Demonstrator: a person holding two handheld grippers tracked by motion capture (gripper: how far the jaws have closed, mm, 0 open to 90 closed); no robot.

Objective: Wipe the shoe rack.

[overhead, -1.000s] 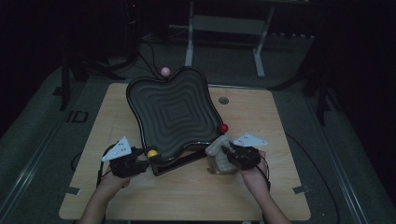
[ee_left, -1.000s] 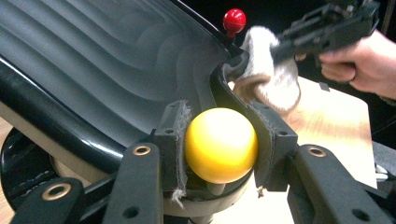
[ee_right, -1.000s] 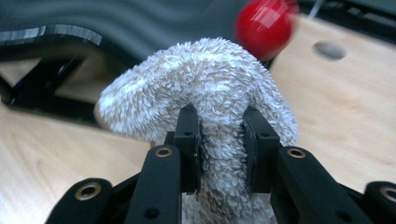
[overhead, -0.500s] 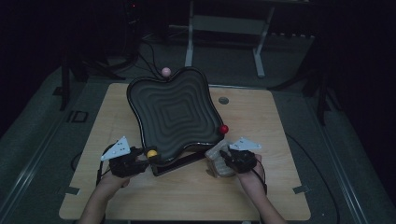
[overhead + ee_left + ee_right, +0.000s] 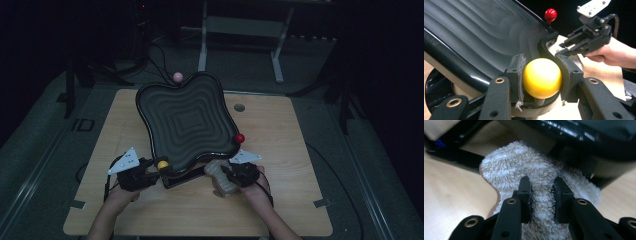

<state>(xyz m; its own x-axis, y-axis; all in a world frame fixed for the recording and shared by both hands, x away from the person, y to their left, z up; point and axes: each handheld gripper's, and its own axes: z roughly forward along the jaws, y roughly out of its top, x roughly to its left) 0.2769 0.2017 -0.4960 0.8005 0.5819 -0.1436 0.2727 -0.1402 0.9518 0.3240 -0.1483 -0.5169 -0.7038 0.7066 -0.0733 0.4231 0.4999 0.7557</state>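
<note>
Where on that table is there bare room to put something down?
Bare wood lies right of the wavy tray, past the red knob toward the table's right edge, and along the near edge between the forearms. A narrower strip runs left of the tray. Around the yellow knob and cloth it is crowded.

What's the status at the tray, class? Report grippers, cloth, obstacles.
Left gripper shut on yellow knob. Right gripper shut on cloth, at tray near edge. Red knob close above right gripper.
</note>
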